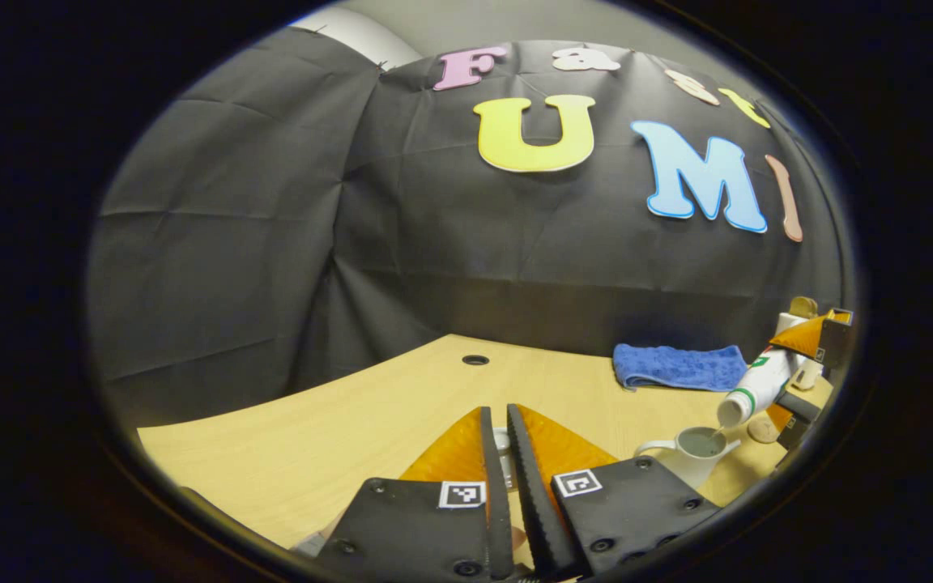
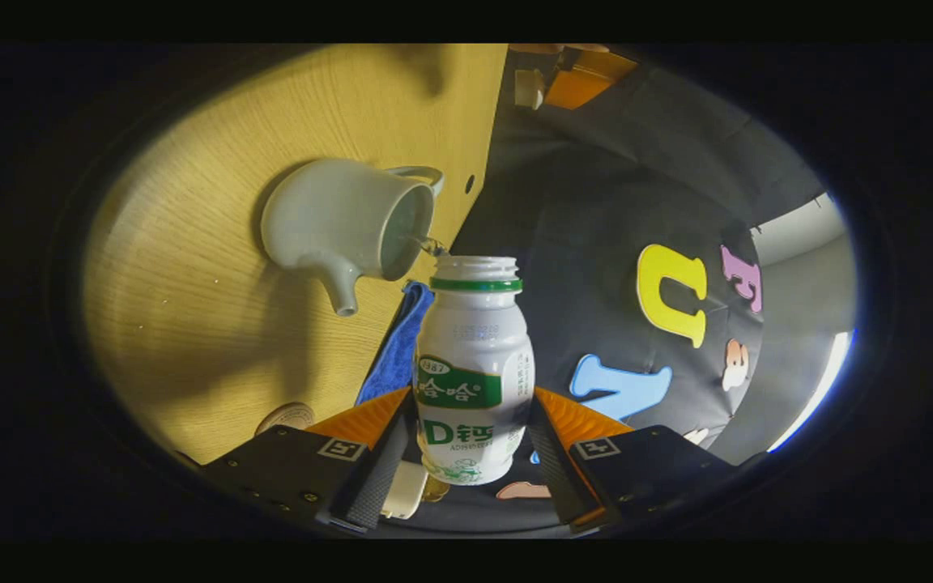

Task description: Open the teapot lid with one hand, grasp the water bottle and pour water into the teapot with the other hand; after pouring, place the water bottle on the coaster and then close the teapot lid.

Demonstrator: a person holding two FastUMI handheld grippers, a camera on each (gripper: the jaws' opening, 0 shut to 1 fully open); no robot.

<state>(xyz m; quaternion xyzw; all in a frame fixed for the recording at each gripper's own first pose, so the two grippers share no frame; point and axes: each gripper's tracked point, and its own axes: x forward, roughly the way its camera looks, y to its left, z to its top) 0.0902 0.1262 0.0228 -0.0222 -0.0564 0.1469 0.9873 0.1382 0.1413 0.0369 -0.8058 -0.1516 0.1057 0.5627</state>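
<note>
1. The lid is already off. The left gripper (image 1: 501,453) has its fingers drawn nearly together around a small pale piece between them, which I take to be the teapot lid (image 1: 502,444); how firmly they press on it I cannot tell for sure. In the left gripper view it is held over the table (image 1: 313,437), off to one side of the pot.

2. The pour is under way. In the right gripper view the right gripper (image 2: 473,441) has both fingers clamped on the sides of the water bottle (image 2: 475,372), and the bottle is tipped far over with its open mouth pointing ahead of the fingers. A thin stream (image 2: 431,244) runs from the mouth into the open top of the teapot (image 2: 345,231), just ahead and to the left of the bottle.

3. Seen from the left gripper view, the pot sits to the right of those fingers with liquid showing inside, and the bottle hangs tilted just above it.

4. A blue cloth (image 1: 679,367) lies on the table beyond the pot.

5. Still to do, as I judge it: finish pouring, right the bottle, and set it on the coaster (image 2: 286,417), the small round disc low on the left beside the right gripper's finger. Then the lid goes back on the pot.

6. I would put the task near its middle.
</note>
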